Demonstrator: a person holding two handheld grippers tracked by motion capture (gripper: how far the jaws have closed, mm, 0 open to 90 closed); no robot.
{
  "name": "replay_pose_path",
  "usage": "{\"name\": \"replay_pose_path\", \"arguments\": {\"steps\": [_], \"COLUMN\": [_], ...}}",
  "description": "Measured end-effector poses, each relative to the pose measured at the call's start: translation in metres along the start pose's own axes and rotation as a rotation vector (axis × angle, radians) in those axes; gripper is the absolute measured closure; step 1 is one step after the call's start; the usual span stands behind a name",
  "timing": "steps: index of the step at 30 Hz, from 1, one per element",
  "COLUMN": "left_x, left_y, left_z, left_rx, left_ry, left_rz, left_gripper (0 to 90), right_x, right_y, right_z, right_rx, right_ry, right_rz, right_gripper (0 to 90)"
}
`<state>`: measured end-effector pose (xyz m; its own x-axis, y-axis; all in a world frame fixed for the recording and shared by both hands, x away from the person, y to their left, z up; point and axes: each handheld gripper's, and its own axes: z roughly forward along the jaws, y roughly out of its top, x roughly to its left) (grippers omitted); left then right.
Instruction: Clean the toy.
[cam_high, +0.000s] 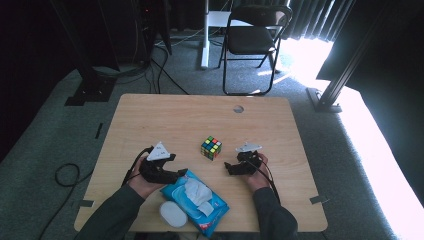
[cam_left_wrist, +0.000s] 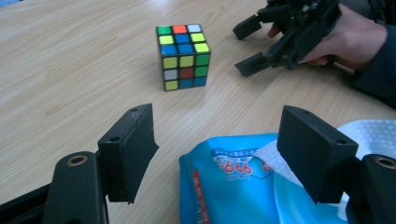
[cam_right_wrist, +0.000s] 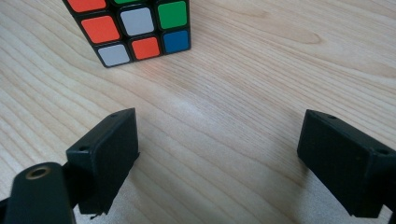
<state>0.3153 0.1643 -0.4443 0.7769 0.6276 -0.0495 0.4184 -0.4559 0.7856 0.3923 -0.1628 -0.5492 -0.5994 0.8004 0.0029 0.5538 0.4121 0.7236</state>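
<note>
A scrambled Rubik's cube (cam_high: 211, 147) stands upright near the middle of the wooden table (cam_high: 165, 120). My left gripper (cam_high: 177, 166) hovers at the near left with its jaws open over the corner of a blue wet-wipes pack (cam_high: 196, 201). In the left gripper view the pack (cam_left_wrist: 233, 186) lies below the open gripper (cam_left_wrist: 219, 154), the pads clear of it, and the cube (cam_left_wrist: 183, 57) is farther ahead. My right gripper (cam_high: 228, 168) rests to the cube's right, jaws open and pointing left. Its own view has the open, empty gripper (cam_right_wrist: 219, 163) just short of the cube (cam_right_wrist: 130, 28).
A white oval object (cam_high: 173, 214) lies by the pack at the table's near edge. A round hole (cam_high: 238, 109) sits near the far edge. A folding chair (cam_high: 255, 35) and cables stand on the floor beyond the table. The other hand's gripper (cam_left_wrist: 280, 42) appears ahead.
</note>
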Motion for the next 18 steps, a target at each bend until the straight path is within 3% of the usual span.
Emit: {"name": "replay_pose_path", "arguments": {"steps": [10, 18], "left_x": [-0.015, -0.022], "left_y": [0.007, 0.003], "left_z": [-0.001, 0.012], "left_rx": [0.002, 0.022], "left_ry": [-0.044, -0.107], "left_rz": [0.046, 0.074], "left_gripper": [28.0, 29.5], "right_x": [0.0, 0.0], "right_y": [0.0, 0.0], "right_z": [0.0, 0.0], "right_rx": [-0.001, -0.001], "right_ry": [0.0, 0.0], "right_rz": [0.001, 0.0], "right_gripper": [12.4, 12.5]}}
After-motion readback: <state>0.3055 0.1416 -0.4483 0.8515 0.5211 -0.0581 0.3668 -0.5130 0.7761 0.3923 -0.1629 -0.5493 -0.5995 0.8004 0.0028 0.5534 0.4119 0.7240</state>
